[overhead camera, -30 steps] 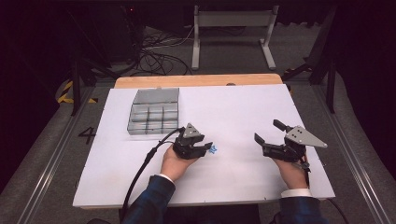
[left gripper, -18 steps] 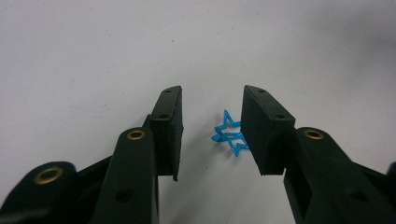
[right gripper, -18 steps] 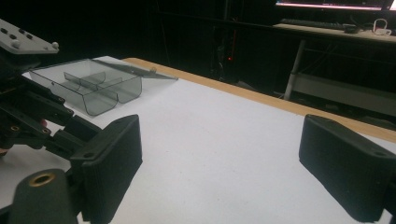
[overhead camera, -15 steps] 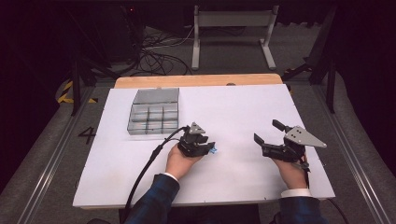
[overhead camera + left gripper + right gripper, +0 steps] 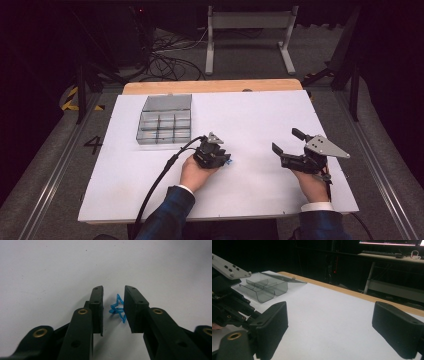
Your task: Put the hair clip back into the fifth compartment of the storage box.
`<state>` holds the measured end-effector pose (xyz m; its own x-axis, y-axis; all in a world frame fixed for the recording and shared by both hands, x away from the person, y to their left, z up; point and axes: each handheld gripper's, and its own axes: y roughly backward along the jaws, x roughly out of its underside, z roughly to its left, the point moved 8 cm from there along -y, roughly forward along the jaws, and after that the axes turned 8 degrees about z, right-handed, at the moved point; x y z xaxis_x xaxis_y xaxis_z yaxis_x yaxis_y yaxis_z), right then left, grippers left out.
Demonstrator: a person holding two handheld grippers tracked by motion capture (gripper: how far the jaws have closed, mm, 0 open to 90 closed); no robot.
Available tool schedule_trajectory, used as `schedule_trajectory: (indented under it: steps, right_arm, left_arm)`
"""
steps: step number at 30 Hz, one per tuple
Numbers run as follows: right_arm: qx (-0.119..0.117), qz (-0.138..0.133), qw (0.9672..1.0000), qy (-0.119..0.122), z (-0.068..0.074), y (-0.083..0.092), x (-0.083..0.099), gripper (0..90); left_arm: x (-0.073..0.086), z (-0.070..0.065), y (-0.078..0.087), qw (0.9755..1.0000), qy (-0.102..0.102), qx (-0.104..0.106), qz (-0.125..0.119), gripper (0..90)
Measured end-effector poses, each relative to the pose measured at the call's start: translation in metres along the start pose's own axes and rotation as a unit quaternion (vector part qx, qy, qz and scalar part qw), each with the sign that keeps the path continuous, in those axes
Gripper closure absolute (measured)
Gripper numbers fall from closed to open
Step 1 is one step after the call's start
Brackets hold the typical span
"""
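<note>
A small blue star-shaped piece (image 5: 117,308) lies on the white table (image 5: 250,115). My left gripper (image 5: 113,293) is lowered over it, jaws on either side. The right jaw touches the piece and a narrow gap stays at the left jaw, so the gripper is open. From above, the left gripper (image 5: 223,160) sits at the table's middle front with the blue piece (image 5: 229,162) at its tip. My right gripper (image 5: 287,141) hovers at the front right, open wide with nothing between its pads (image 5: 273,317).
A clear grey compartment box (image 5: 165,120) with its lid open stands at the back left, also seen as the box (image 5: 265,288) in the right gripper view. A black cable (image 5: 160,180) trails from the left gripper to the front edge. A wooden strip (image 5: 210,86) borders the far side.
The left gripper has crept slightly right onto the blue piece. The right gripper has barely moved.
</note>
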<state>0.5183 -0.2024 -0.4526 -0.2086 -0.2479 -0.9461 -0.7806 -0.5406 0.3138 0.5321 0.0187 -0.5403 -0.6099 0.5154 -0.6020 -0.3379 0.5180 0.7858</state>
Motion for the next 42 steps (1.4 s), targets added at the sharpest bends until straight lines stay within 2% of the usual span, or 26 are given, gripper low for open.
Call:
schedule_trajectory:
  steps: [8, 12, 14, 22, 30, 42]
  right_arm:
    - [0.0, -0.001, 1.0, -0.002, 0.0, 0.0, 0.0, 14.4]
    - [0.0, -0.002, 1.0, -0.002, 0.0, 0.0, 0.0, 14.4]
    - [0.0, -0.001, 1.0, -0.003, 0.0, 0.0, 0.0, 14.4]
    - [-0.001, 0.001, 1.0, -0.001, 0.001, -0.001, 0.0, 14.4]
    - [-0.003, -0.001, 1.0, -0.003, 0.002, -0.001, 0.0, 13.9]
    - [-0.004, -0.002, 1.0, -0.004, 0.001, -0.002, 0.001, 13.0]
  left_arm:
    - [0.001, -0.003, 0.0, 0.9999, -0.014, -0.005, -0.001, 84.0]
    - [-0.002, -0.007, 0.005, 0.9997, -0.02, 0.007, -0.014, 88.2]
    - [-0.003, -0.009, 0.008, 0.9995, -0.025, 0.012, -0.017, 88.8]
    - [-0.003, -0.008, 0.017, 0.999, -0.037, 0.005, -0.024, 89.5]
    - [-0.007, -0.005, 0.028, 0.9978, -0.05, -0.008, -0.043, 89.5]
    - [-0.012, 0.003, 0.043, 0.9962, -0.044, -0.025, -0.071, 89.5]
